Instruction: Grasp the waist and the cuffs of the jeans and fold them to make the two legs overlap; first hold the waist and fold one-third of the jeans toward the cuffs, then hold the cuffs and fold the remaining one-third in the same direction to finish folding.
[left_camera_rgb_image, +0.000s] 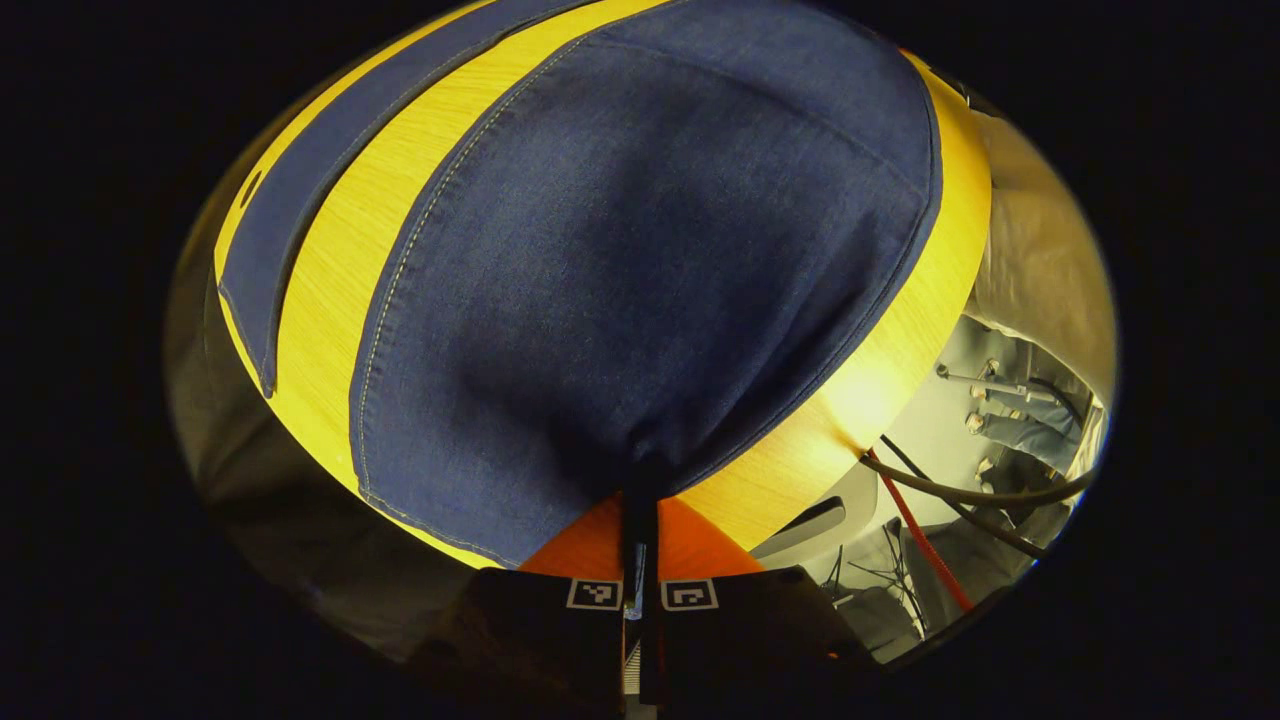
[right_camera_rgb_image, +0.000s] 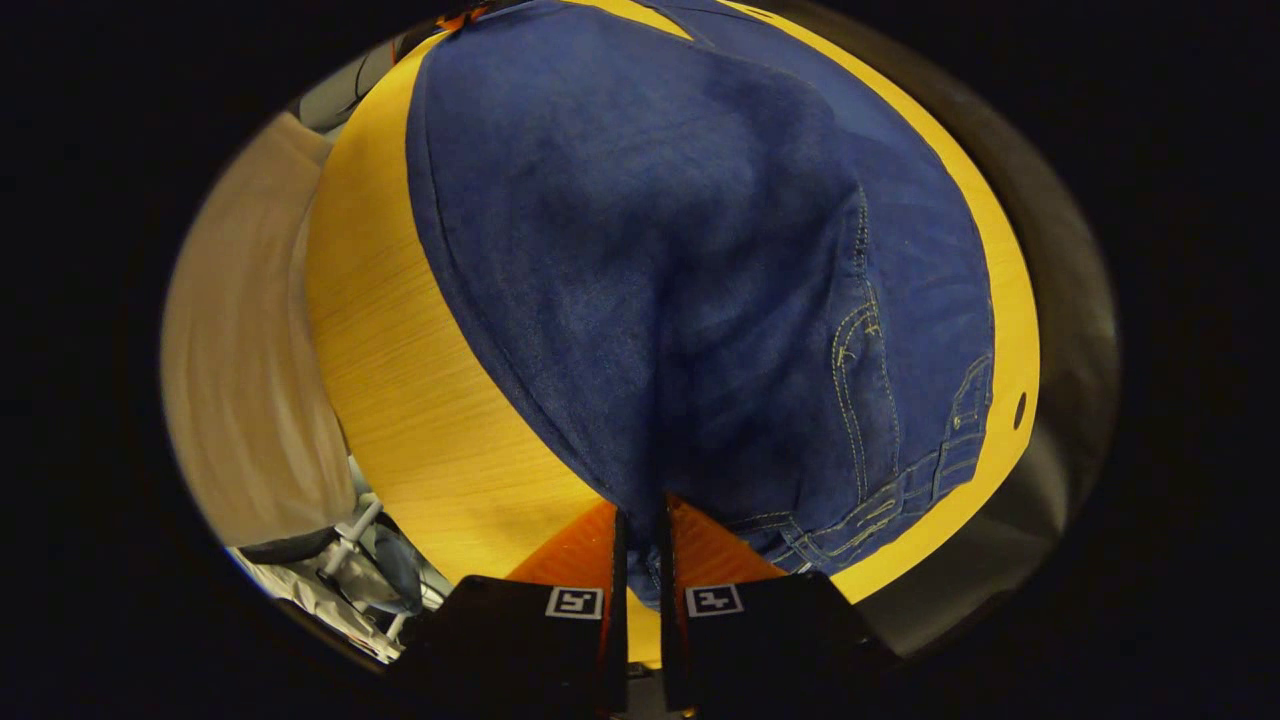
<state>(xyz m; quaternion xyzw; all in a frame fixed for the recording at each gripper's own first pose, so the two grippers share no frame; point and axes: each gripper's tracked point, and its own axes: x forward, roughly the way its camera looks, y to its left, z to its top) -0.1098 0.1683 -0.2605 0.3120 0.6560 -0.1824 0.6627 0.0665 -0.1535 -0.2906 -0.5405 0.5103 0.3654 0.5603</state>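
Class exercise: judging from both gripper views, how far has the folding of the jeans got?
Early stage. Both tongs have a grip: the left tongs pinch a cuff end of the blue denim jeans, the right tongs pinch denim by the stitched waistband. On the yellow wooden table the legs lie apart, not overlapped. Both one-third folds remain.

The jeans (left_camera_rgb_image: 640, 280) cover most of the bench (left_camera_rgb_image: 330, 300), and their far end runs past the left gripper view's upper edge. In the right gripper view the denim (right_camera_rgb_image: 700, 300) hides the right tool (right_camera_rgb_image: 640, 560) tips, and the blurred pale shape (right_camera_rgb_image: 240, 400) beside the bench is perhaps a sleeve.
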